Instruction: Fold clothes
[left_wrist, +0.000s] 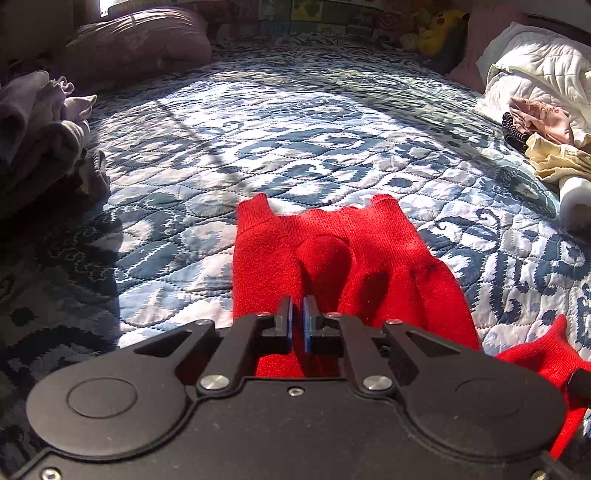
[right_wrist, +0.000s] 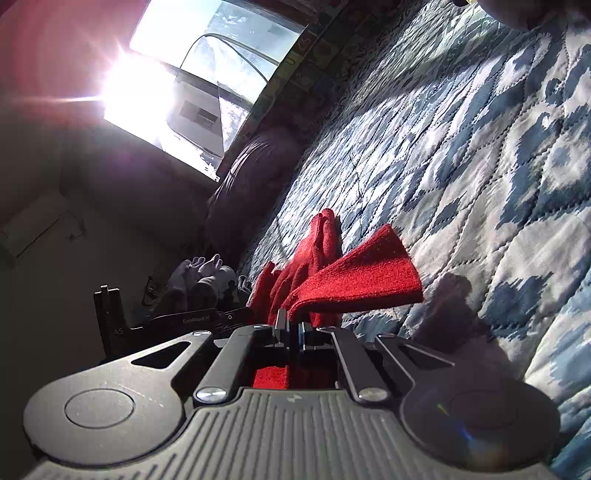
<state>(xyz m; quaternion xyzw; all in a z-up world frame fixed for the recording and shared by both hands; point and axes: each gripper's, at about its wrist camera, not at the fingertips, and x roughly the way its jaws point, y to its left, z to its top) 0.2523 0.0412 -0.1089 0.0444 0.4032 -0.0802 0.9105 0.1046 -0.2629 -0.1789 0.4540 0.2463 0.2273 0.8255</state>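
Red sweater (left_wrist: 332, 258) on quilt (left_wrist: 258, 129): fold begun, unfinished; left gripper (left_wrist: 297, 321) and right gripper (right_wrist: 294, 325) both clamped on its fabric.

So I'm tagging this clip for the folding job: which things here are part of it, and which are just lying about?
In the job:
red knit garment
left gripper, closed over it
right gripper, pinching a red fold
quilted bedspread, the work surface

Lying about:
grey clothes heap
cream and pink clothes
yellow plush toy
mauve pillow

Red garment (left_wrist: 332, 258) near edge hidden under the left tongs (left_wrist: 297, 325), grey clothes pile (left_wrist: 40, 129) cut off at left
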